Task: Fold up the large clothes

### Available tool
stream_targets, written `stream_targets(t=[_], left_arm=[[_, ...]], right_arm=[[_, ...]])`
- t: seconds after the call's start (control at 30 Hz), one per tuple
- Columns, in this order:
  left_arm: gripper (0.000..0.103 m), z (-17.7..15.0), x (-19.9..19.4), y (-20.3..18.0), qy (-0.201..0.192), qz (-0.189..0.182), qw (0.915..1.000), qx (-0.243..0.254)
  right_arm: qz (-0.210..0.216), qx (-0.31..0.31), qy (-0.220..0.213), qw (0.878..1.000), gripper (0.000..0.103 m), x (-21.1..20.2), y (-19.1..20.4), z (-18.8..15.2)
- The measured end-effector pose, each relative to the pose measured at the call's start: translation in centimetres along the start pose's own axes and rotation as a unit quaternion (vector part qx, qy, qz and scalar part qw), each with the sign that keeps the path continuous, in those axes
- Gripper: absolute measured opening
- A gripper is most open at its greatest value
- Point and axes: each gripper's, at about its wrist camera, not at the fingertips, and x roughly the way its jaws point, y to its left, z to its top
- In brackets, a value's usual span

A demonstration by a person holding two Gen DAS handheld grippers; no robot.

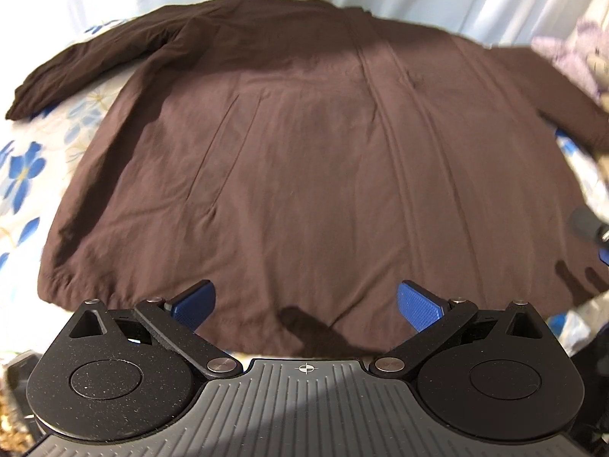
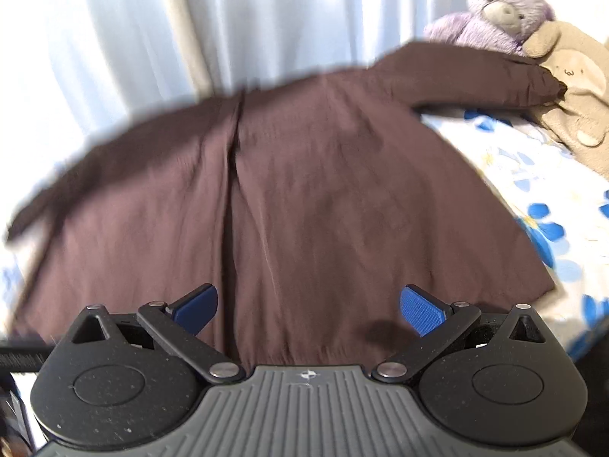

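Left gripper [image 1: 304,304] and right gripper [image 2: 309,306]: both wide open, empty, above near hem of brown shirt [image 1: 304,160], spread flat on floral sheet [image 1: 26,175]. Pinch hem corners evenly, then fold toward collar; sleeve [image 2: 483,76] touches tan plush [image 2: 571,87].

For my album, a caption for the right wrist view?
Open gripper above brown shirt spread on flowered bedsheet.

shirt [image 1: 304,160] dark brown | sheet [image 2: 533,175] white, blue flowers | bear [image 2: 495,11] lilac
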Motion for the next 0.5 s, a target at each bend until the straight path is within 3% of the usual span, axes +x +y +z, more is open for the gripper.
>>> stream_targets(t=[0.07, 0.13, 0.2, 0.27, 0.37, 0.5], left_arm=[[0.103, 1.5, 0.6, 0.3, -0.006, -0.02, 0.9996, -0.02], [0.103, 3.0, 1.2, 0.4, -0.019, -0.024, 0.9989, -0.035], [0.103, 4.8, 2.1, 0.2, -0.041, -0.021, 0.9981, -0.04], [0.103, 6.5, 3.4, 0.0, -0.059, -0.019, 0.9971, -0.044], [0.103, 9.2, 6.0, -0.3, -0.076, -0.002, 0.9959, -0.049], [0.103, 11.9, 9.7, -0.2, -0.069, 0.022, 0.9948, -0.071]], right_arm=[[0.04, 0.053, -0.059, 0.996, 0.102, -0.1, -2.5, 1.0], [0.093, 0.108, -0.105, 0.984, 0.102, 0.4, -5.3, 1.9], [0.132, 0.168, -0.104, 0.971, 0.102, 1.8, -8.6, 3.6], [0.122, 0.229, -0.099, 0.961, 0.102, 3.7, -12.3, 6.1], [0.09, 0.302, -0.143, 0.938, 0.102, 5.9, -18.0, 9.0], [0.038, 0.389, -0.174, 0.904, 0.098, 9.8, -26.4, 13.2]])
